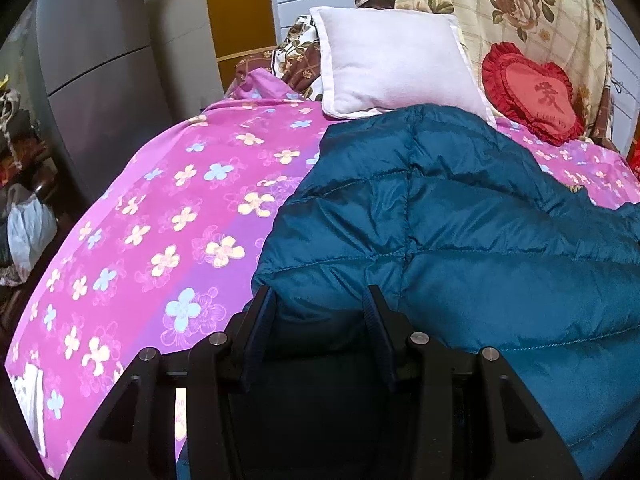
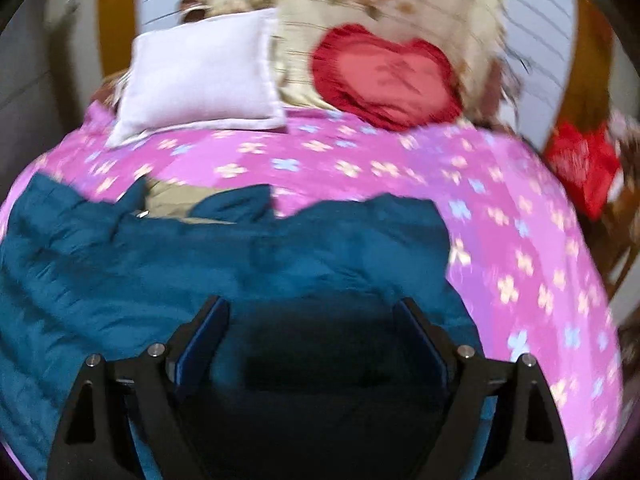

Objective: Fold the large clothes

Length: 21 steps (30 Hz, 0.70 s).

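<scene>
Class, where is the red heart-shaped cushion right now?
In the left wrist view, the red heart cushion sits upper right, at the bed's head, right of the white pillow, against the floral blanket.

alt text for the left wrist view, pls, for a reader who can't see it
The left gripper is shut on the near edge of a teal quilted jacket spread over a bed with a pink floral sheet. At the head of the bed a white pillow stands beside a red heart-shaped cushion.
</scene>
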Motion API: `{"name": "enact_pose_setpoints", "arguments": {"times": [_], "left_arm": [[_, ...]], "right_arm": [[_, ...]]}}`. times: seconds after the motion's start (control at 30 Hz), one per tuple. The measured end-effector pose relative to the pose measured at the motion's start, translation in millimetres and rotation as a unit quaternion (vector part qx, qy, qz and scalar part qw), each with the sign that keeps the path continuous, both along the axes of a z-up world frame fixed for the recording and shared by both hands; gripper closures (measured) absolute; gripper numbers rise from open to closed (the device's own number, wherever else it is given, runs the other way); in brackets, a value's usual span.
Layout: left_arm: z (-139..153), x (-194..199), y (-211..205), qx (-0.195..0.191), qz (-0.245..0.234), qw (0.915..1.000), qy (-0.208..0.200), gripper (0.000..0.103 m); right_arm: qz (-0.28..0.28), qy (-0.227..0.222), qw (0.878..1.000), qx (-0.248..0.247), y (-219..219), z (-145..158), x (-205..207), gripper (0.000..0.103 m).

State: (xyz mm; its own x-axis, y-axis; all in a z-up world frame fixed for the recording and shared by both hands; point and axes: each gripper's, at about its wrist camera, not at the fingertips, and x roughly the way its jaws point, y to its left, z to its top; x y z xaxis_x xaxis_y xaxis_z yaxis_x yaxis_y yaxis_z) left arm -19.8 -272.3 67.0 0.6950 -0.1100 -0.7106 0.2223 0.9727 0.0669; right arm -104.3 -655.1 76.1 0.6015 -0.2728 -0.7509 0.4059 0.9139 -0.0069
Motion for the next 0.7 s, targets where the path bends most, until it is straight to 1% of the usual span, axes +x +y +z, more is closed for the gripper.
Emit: {"name": "enact_pose_setpoints", "arguments": {"times": [0.07,0.17,0.23,0.37,0.47,0.57,0.7], "left_arm": [[-1,0,0,0.0,-0.002,1.0,-0.001,0.076],[-3,2,1,-0.006,-0.003,1.0,0.001,0.076],[-3,2,0,-0.007,-0.004,1.0,0.002,0.076],[-4,1,1,-0.01,-0.005,0.9999,0.004,0.076],[-4,2,2,-0.016,-0.004,0.9998,0.008,0.076],[-4,3,3,-0.02,-0.003,0.9998,0.009,0.076],[-4,1,2,-0.016,-0.003,0.9998,0.005,0.076]], "right_arm": [[-0.008,0.008,1.0,0.011,-5,-11,5,0.012],[-0.011,0.008,1.0,0.005,-3,-21,8,0.011],[-0.015,0.007,1.0,0.012,-4,-26,9,0.01],[-0.021,0.011,1.0,0.011,-2,-19,3,0.01],[-0.014,-0.013,1.0,0.021,6,-1,-21,0.01],[-0.006,-0.022,1.0,0.017,16,11,-52,0.01],[-0.019,-0.018,1.0,0.002,16,9,-85,0.01]]}}
